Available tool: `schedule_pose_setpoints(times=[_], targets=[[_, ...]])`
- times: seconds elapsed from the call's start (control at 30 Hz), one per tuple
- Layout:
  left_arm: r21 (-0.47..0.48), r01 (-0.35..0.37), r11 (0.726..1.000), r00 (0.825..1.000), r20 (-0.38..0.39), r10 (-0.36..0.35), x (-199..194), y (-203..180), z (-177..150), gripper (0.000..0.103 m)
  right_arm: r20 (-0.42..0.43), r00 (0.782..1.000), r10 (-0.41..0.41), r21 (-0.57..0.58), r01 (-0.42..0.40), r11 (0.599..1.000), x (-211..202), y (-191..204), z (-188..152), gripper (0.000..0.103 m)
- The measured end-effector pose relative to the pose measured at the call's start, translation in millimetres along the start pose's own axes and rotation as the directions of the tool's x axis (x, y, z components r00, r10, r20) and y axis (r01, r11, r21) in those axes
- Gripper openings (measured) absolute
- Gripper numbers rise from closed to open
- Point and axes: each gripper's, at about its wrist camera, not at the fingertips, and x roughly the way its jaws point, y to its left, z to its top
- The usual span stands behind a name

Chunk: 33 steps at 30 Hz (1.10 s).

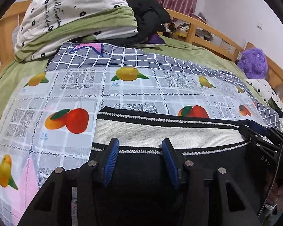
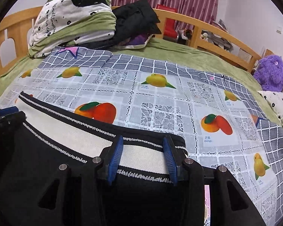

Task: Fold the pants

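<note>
Across the bed's fruit-print cloth (image 2: 160, 101) lie the pants (image 1: 160, 130), waistband running crosswise directly ahead of both grippers: left gripper (image 1: 139, 146) and right gripper (image 2: 144, 146), jaws spread apart, straddle it, gripping nothing.

Black tongs (image 1: 139, 146), ribbed blue pads (image 1: 111, 162)

Both wrist cameras sit low and close over the pants' waistband (image 1: 166, 130), looking forward across the bed (image 1: 188, 50) toward its far rail. The left view covers the waistband's left end, the right view its right end. Both share the fruit-print cloth (image 2: 160, 101), folded quilt (image 2: 75, 17) and purple plush toy (image 2: 270, 72).
</note>
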Motion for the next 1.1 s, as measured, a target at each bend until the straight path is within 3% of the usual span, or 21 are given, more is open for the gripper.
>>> schedule_pose_setpoints(times=[0.17, 0.6, 1.1], targets=[[0.051, -0.049, 0.998, 0.999, 0.007, 0.048, 2, -12, -4, 0.048, 0.011, 1.0, 0.006, 0.006, -0.007, 1.0, -4, -1, -2, 0.042], [0.069, -0.066, 0.995, 0.998, 0.022, 0.065, 3, -18, -6, 0.051, 0.022, 0.998, 0.052, 0.04, -0.053, 0.998, -4, -6, -5, 0.045], [0.098, -0.042, 0.994, 0.999, 0.006, 0.042, 7, -22, -7, 0.064, 0.035, 0.998, 0.043, 0.019, -0.043, 0.999, -5, -4, -6, 0.047]])
